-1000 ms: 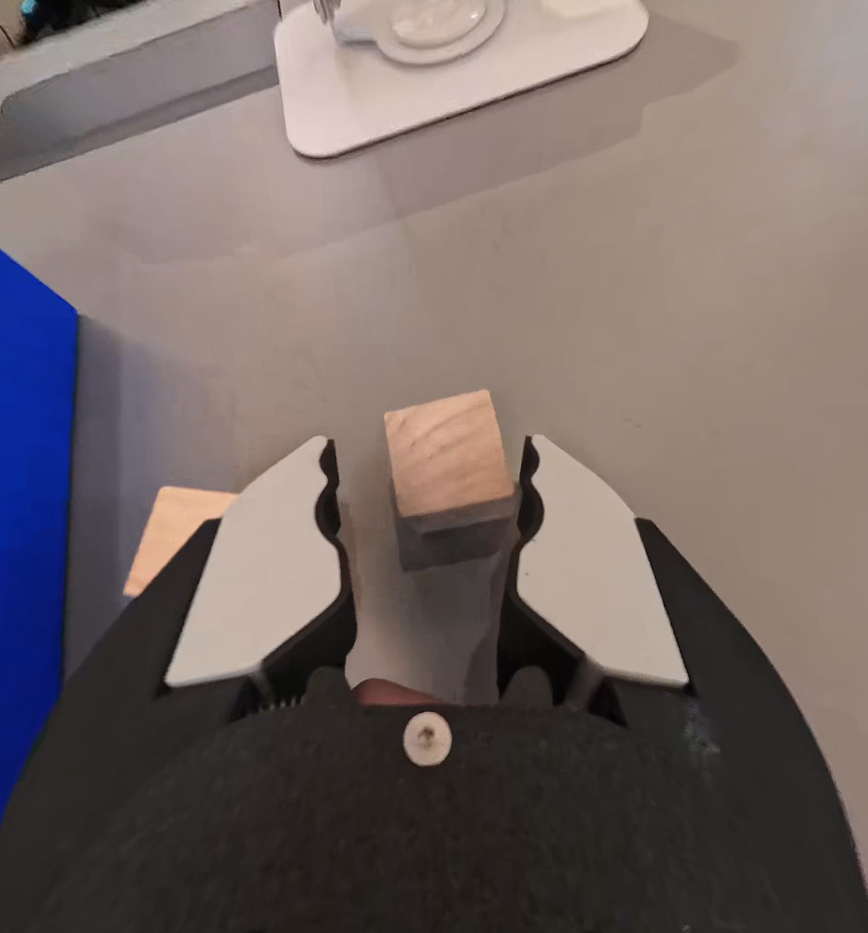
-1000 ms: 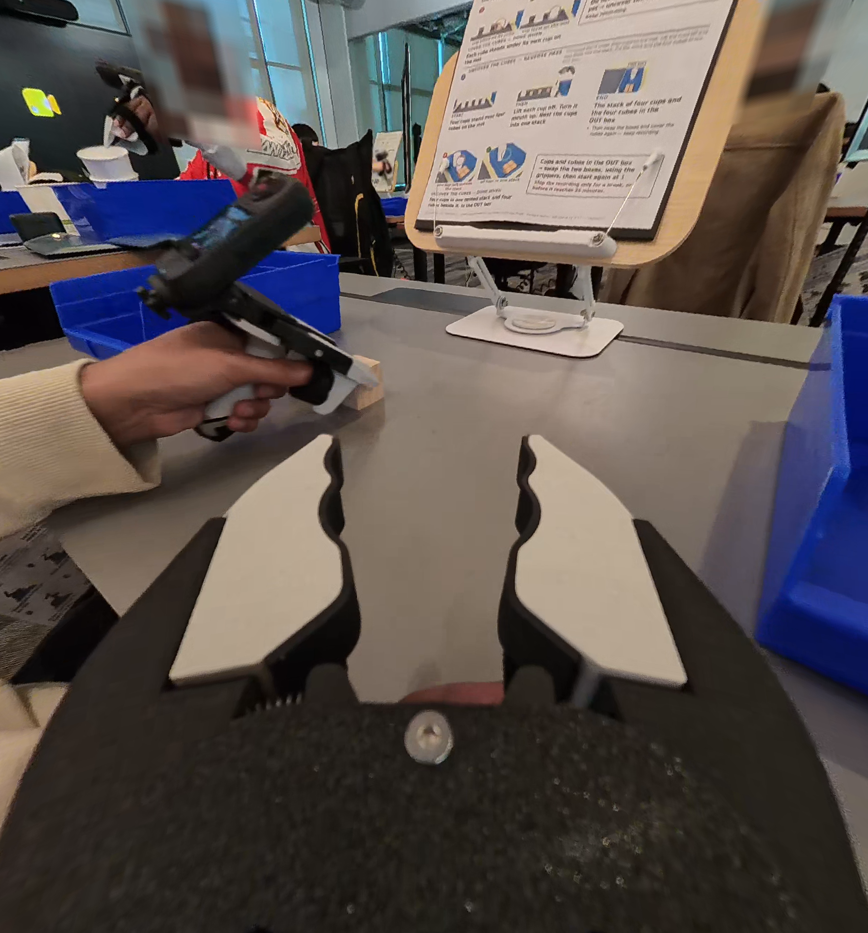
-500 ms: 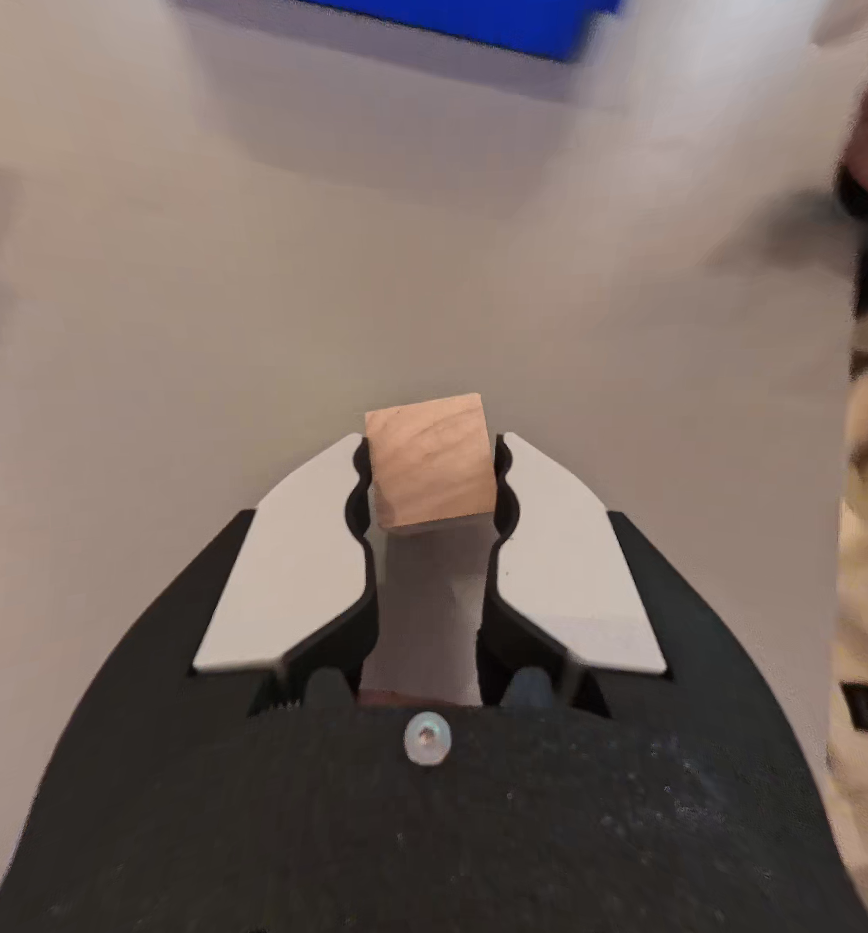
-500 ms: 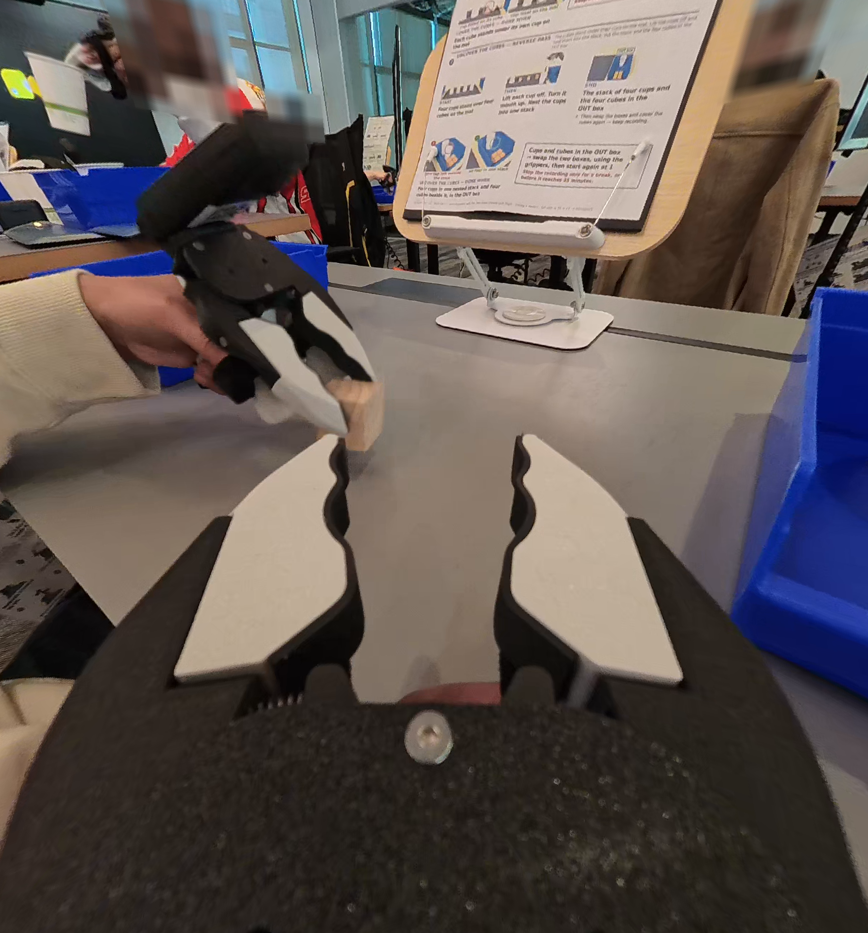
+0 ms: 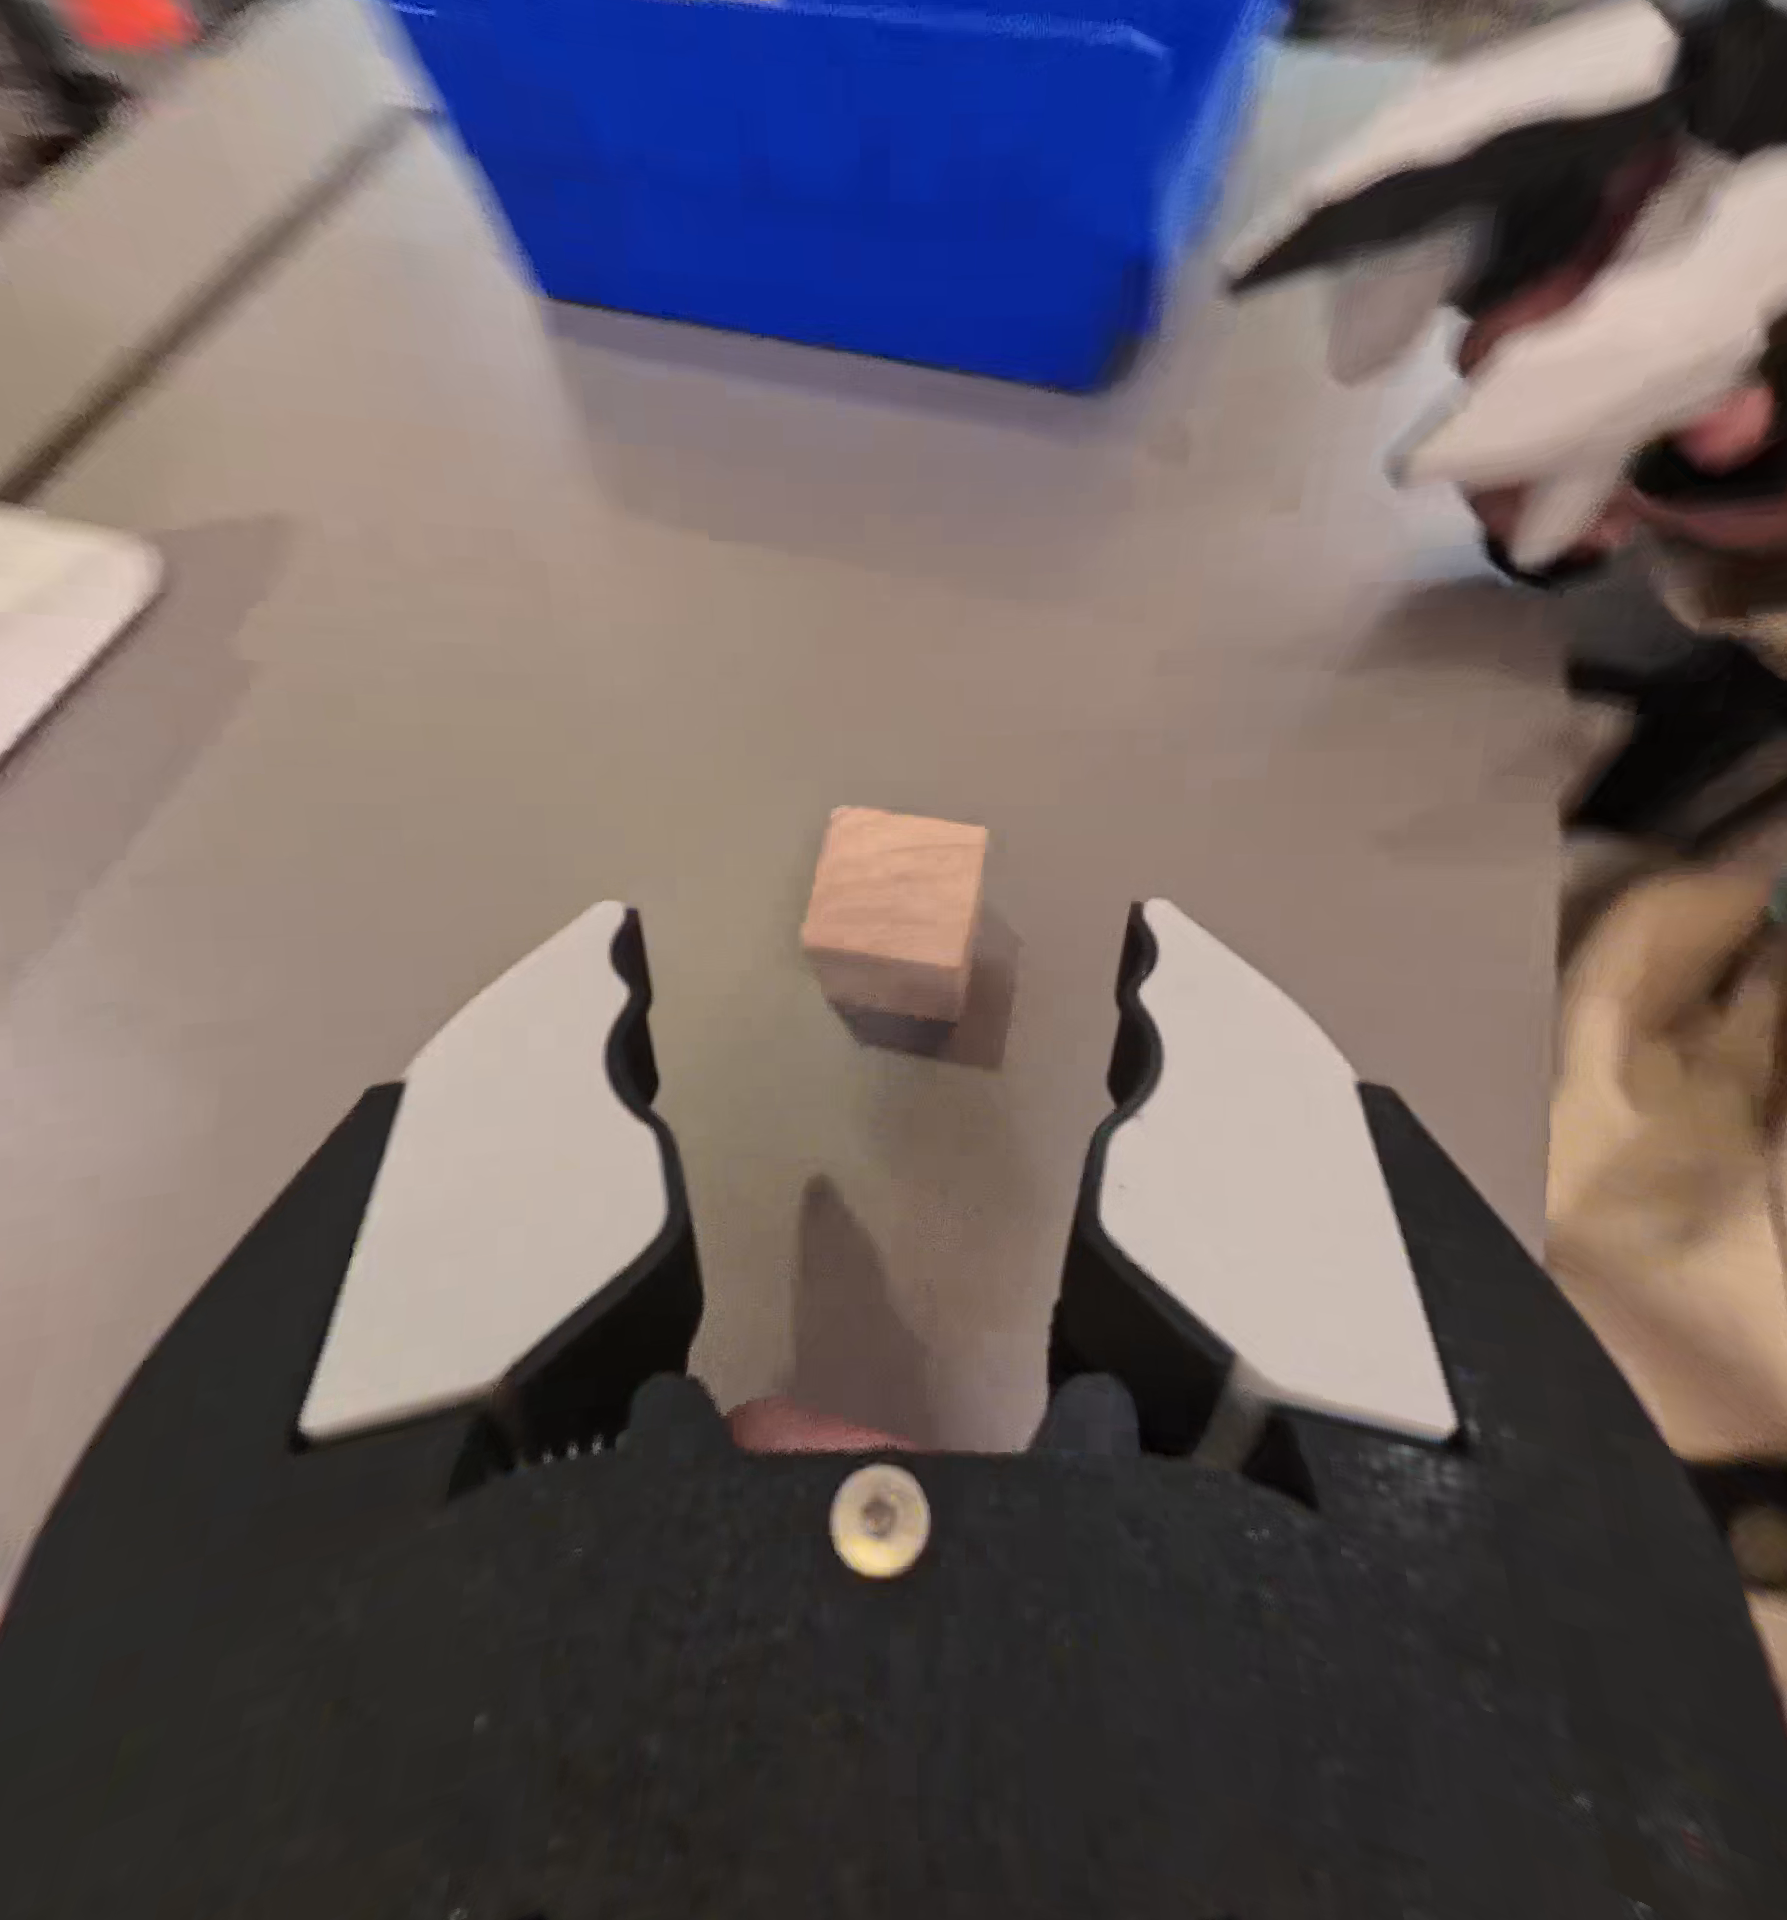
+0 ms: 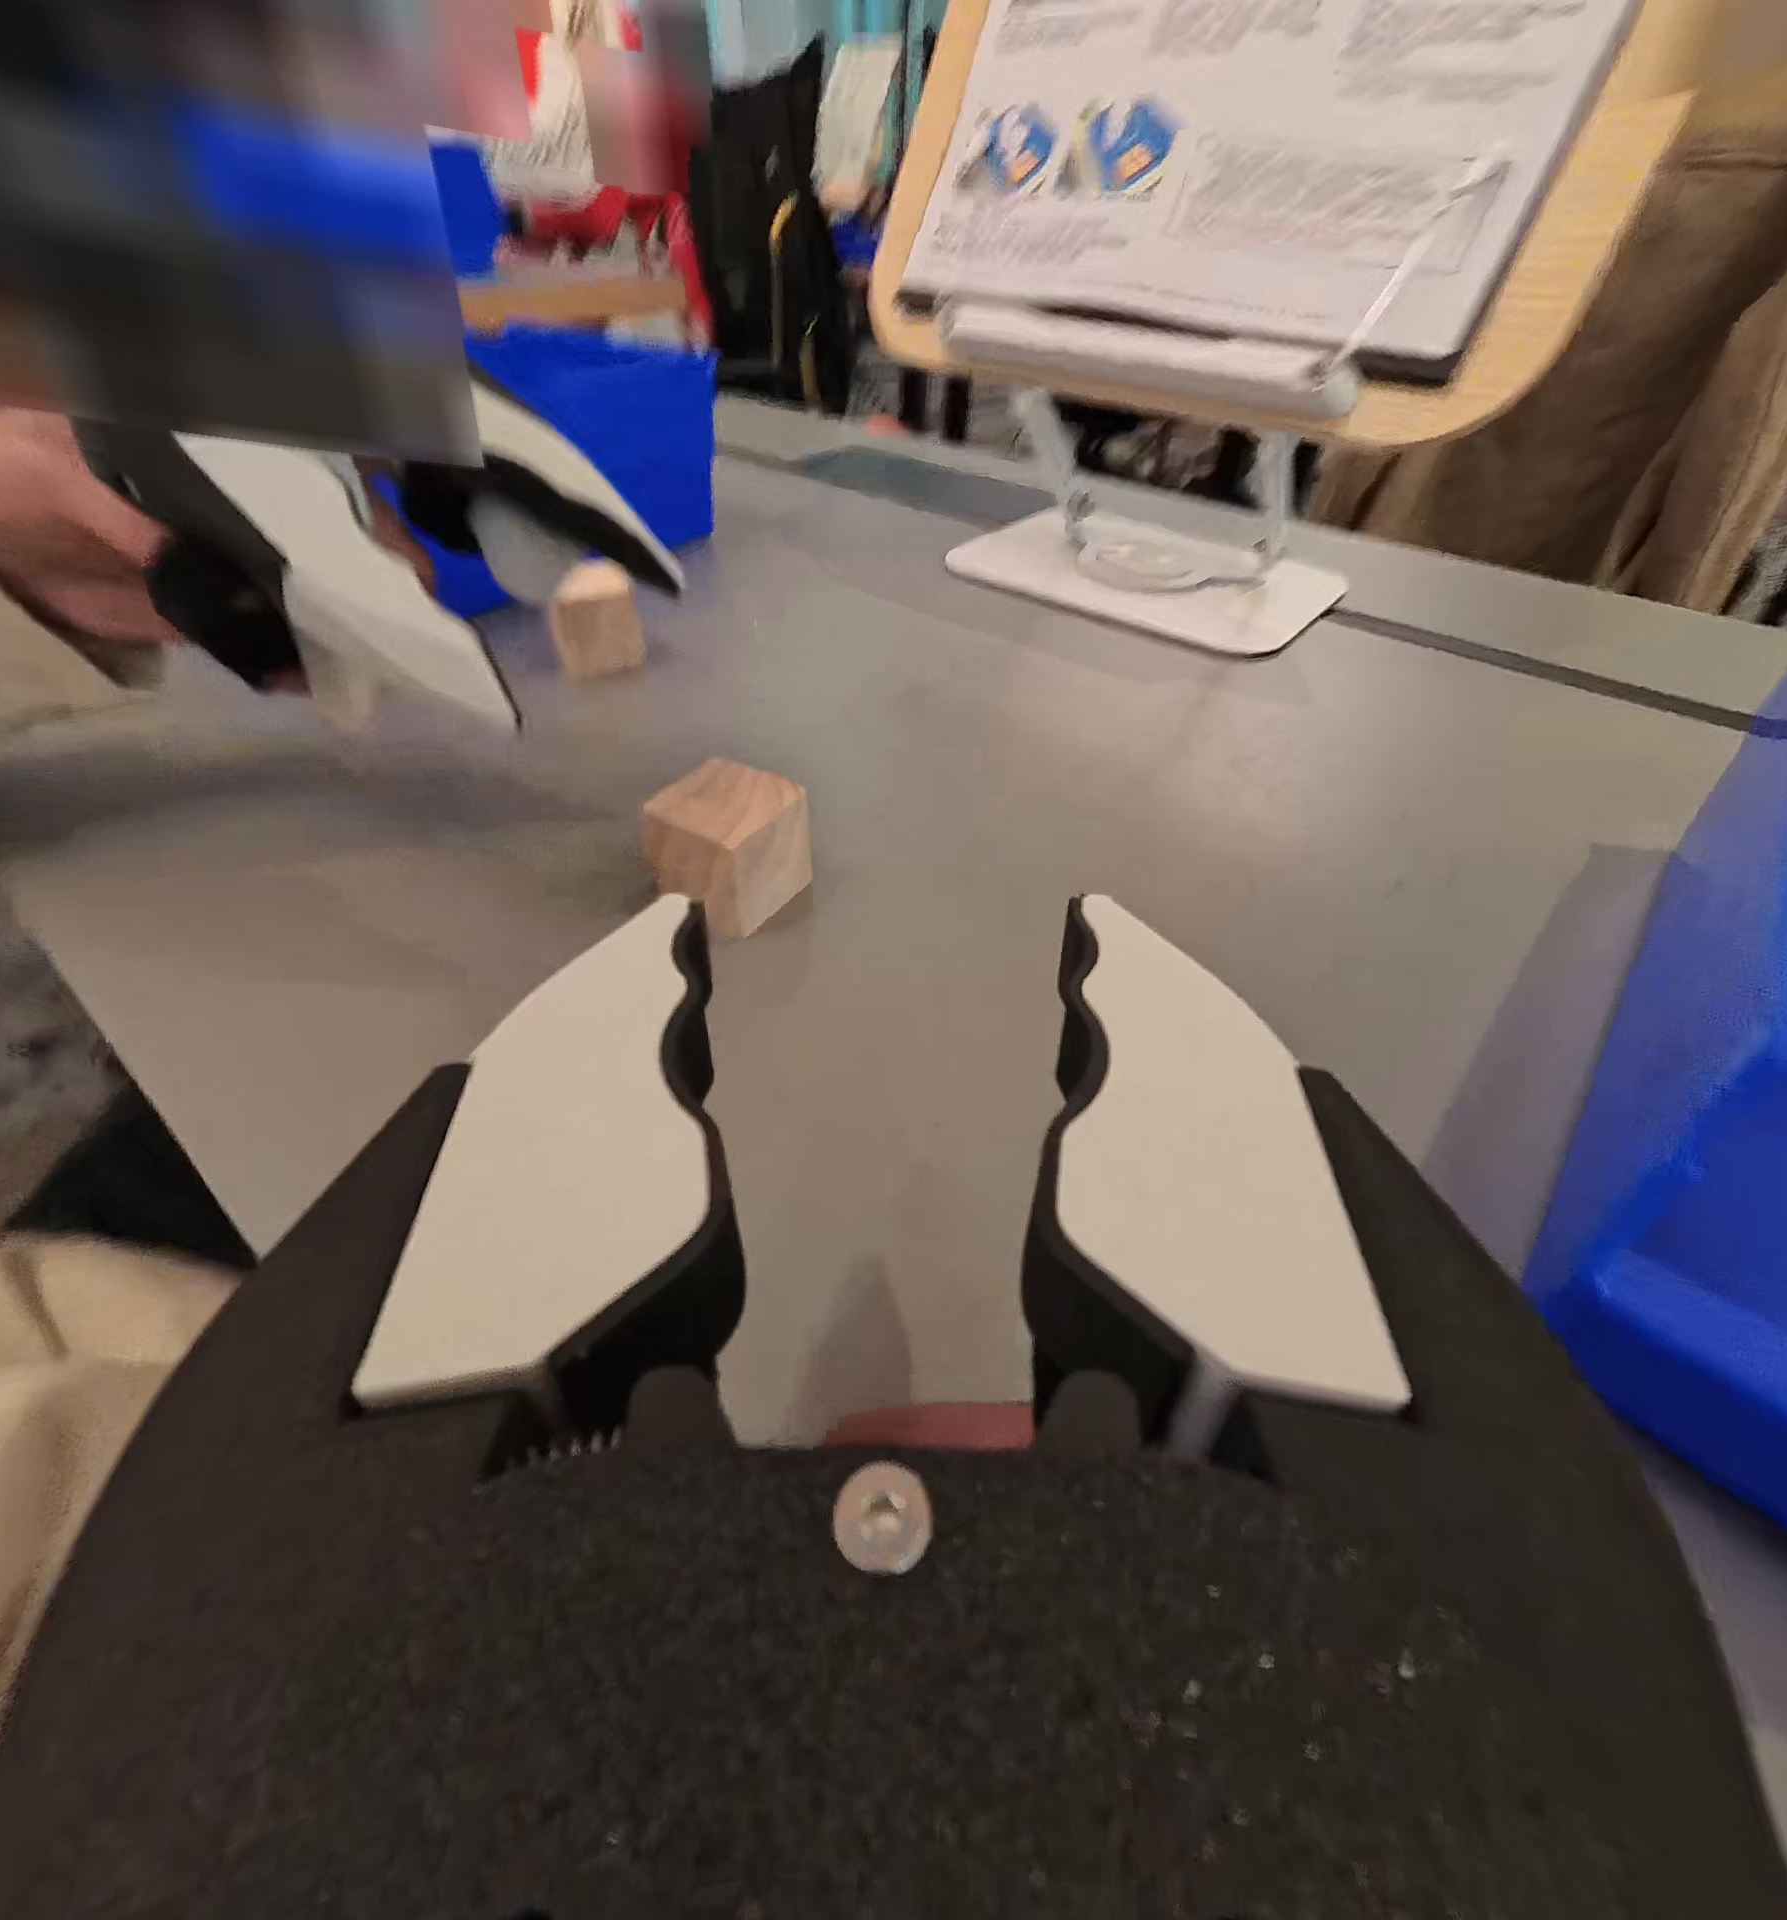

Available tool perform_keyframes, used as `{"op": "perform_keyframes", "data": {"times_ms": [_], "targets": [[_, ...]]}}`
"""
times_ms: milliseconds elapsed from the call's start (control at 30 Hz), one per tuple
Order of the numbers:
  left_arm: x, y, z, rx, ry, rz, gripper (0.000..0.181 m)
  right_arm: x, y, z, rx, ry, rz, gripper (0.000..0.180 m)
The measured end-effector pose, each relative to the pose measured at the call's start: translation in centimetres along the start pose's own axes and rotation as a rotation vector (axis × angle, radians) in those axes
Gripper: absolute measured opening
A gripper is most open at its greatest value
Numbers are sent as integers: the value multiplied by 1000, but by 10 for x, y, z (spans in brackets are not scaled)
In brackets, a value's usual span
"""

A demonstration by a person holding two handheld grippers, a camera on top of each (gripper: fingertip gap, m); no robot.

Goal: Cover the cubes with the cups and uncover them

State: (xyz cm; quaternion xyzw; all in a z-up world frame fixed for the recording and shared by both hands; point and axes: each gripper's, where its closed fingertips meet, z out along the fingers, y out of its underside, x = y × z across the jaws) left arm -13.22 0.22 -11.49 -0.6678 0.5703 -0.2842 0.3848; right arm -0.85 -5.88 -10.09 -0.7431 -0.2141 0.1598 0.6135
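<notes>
A wooden cube [image 5: 894,920] stands on the grey table [image 5: 453,727], just ahead of my left gripper [image 5: 878,914], which is open and empty above it. The same cube [image 6: 728,844] shows in the right wrist view, near the front edge. A second wooden cube [image 6: 596,621] stands farther back left, beneath the left gripper [image 6: 588,644] seen from the side. My right gripper [image 6: 884,909] is open and empty over the table; it shows blurred in the left wrist view [image 5: 1408,374]. No cups are in view.
A blue bin [image 5: 827,177] stands on the right side of the table, also seen in the right wrist view [image 6: 1720,1195]. Another blue bin [image 6: 608,436] is at the back left. A sheet stand with a white base [image 6: 1149,582] is at the back.
My left gripper carried the cube from the left to the table's middle, opened and let go of it; the cube now stands free. The right gripper stayed open and shifted slightly.
</notes>
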Motion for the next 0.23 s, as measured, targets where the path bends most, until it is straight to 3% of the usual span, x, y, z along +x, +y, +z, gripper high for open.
{"op": "perform_keyframes", "data": {"times_ms": [133, 233], "targets": [[-18, 40, -49, 52, -453, -289, 82, -19, 3, 16, -292, -194, -288, 65], [-21, 68, -82, 37, -724, -334, 77, -31, 1, 39, -492, -341, -617, 61]]}}
